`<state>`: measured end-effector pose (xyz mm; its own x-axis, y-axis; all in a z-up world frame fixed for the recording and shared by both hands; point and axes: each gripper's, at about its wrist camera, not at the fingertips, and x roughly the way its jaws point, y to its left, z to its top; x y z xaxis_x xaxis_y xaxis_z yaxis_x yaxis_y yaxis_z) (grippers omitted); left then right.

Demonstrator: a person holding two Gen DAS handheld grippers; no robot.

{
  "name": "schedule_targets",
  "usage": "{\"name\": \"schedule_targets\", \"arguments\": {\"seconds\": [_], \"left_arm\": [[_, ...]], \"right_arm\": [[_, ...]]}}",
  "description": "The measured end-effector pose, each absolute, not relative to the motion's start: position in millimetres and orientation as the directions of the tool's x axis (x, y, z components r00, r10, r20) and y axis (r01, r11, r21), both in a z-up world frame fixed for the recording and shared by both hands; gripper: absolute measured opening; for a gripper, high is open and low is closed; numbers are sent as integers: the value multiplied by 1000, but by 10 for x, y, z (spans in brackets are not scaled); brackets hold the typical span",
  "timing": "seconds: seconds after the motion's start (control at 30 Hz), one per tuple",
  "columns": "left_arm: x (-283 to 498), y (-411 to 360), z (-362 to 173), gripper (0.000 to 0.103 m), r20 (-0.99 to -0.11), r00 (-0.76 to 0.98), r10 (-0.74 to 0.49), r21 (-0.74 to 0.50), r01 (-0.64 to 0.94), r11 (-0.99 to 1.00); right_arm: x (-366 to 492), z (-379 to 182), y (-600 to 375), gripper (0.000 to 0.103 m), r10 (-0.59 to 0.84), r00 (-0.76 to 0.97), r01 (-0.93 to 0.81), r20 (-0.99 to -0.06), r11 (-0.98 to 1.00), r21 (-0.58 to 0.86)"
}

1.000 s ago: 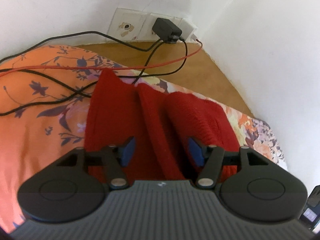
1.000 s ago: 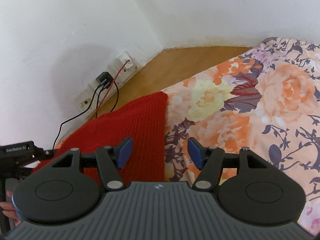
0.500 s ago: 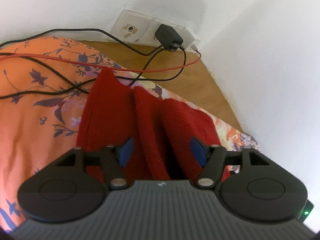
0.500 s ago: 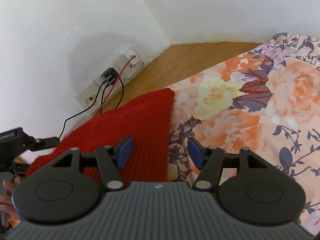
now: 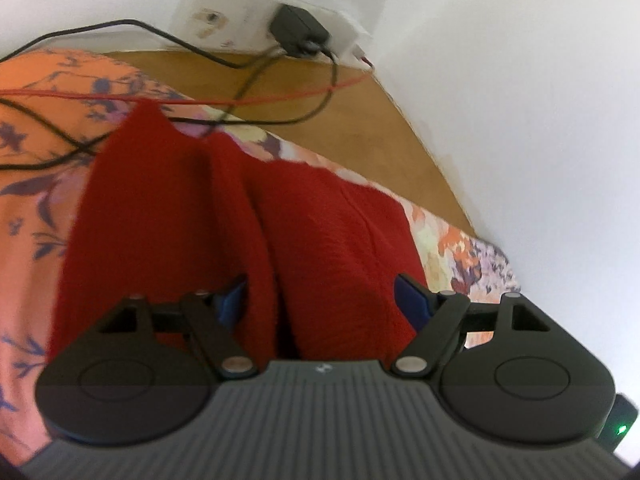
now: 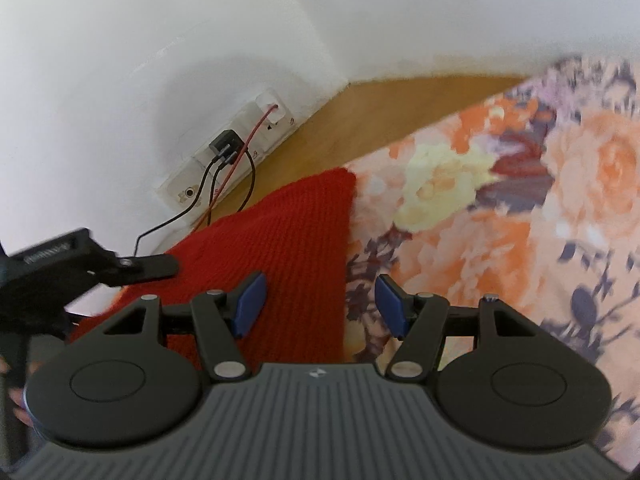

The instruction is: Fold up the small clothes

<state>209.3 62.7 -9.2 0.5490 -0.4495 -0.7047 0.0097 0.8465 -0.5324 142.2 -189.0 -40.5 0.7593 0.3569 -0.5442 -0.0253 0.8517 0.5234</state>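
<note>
A red knit garment (image 5: 224, 216) lies rumpled in long folds on a floral bedsheet (image 5: 32, 128). My left gripper (image 5: 320, 300) hovers open just over its near end, blue pads on either side of a raised fold. In the right wrist view the same red knit garment (image 6: 288, 232) shows a straight right edge. My right gripper (image 6: 318, 304) is open over that edge, left pad above the knit, right pad above the floral bedsheet (image 6: 500, 220). The other gripper's black body (image 6: 60, 272) shows at the left of that view.
Black and red cables (image 5: 248, 100) trail from a charger (image 5: 298, 34) in a wall socket strip across the sheet, just beyond the garment. A wooden ledge (image 5: 360, 136) runs between the bed and the white walls of the corner. A hand (image 6: 16, 392) shows at lower left.
Both grippers have moved closer to the garment and the wall corner. The left gripper's jaws have opened wider. The left gripper's body has come further into the right wrist view.
</note>
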Motion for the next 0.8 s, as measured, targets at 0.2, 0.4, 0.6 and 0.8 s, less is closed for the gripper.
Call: {"name": "schedule_targets", "arguments": {"seconds": [0.2,0.4,0.6,0.8], "left_arm": [[2029,412,-74,64,-736,579,-351,-368,93,925],[1907,484,32,27,-681,636,-363,-344,160,925],[1876,704,222,24,-614,640,-462,-447,200,872],[1765,1101,484,24,-567,696,-441,-460,176,870]], "right_arm": [[1370,-394,-2061,68,350,786,6,-511,821,571],[1506,-608,-2179,67,382,738,69,-556,776,626],[1495,-509,-2043,65,549,715,-66,-432,669,741],[1437,-176,-1555,65,594,685,-241,-421,730,639]]}}
